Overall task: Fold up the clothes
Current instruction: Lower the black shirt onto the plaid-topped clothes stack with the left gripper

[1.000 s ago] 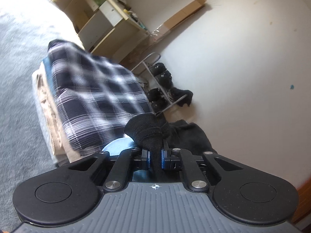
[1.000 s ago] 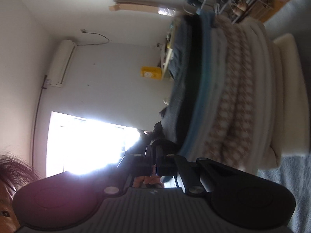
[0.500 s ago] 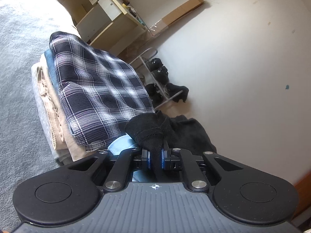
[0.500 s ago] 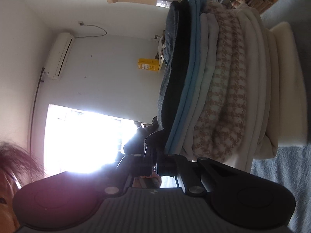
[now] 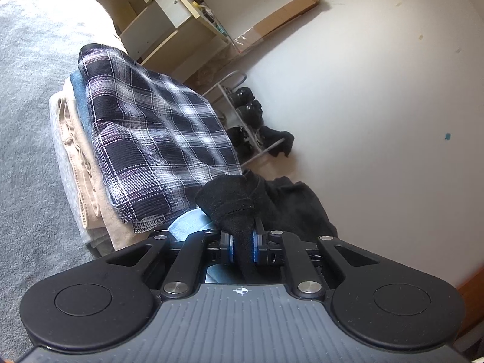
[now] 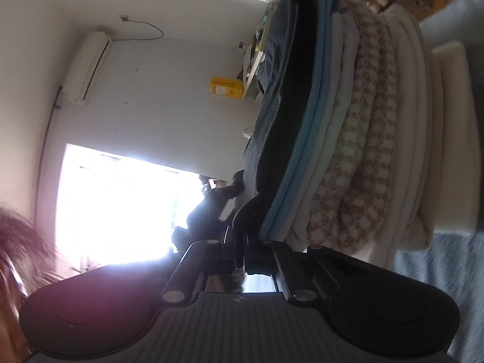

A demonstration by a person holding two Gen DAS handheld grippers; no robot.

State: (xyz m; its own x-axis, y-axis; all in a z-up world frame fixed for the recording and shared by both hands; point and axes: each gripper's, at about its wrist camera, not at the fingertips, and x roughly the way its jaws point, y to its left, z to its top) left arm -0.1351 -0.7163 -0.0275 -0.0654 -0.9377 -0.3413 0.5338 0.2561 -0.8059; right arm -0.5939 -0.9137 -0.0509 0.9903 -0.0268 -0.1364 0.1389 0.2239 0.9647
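A black garment (image 5: 233, 202) lies on top of a light blue one (image 5: 187, 227), beside a dark plaid shirt (image 5: 151, 145) that tops a folded pile. My left gripper (image 5: 242, 239) pinches a bunched corner of the black garment, and its jaws are starting to open with the cloth still pressed between the pads. The right wrist view is rolled sideways. There the black garment (image 6: 290, 121) is a thin layer on a stack with light blue (image 6: 311, 121) and houndstooth (image 6: 363, 151) pieces. My right gripper (image 6: 240, 242) is shut on its near edge.
Grey fleecy bedding (image 5: 27, 121) carries the piles, with a white cushion (image 6: 453, 136) under the stack. Past the bed stand a wooden shelf (image 5: 169, 24), a shoe rack (image 5: 248, 121) and cardboard (image 5: 281, 21) against the wall. A bright window (image 6: 121, 205) glares; a person's hair (image 6: 18, 236) shows at the edge.
The right wrist view has rolled a little and the stack now fills more of it. The left view has shifted only slightly. Both grippers keep hold of the black cloth.
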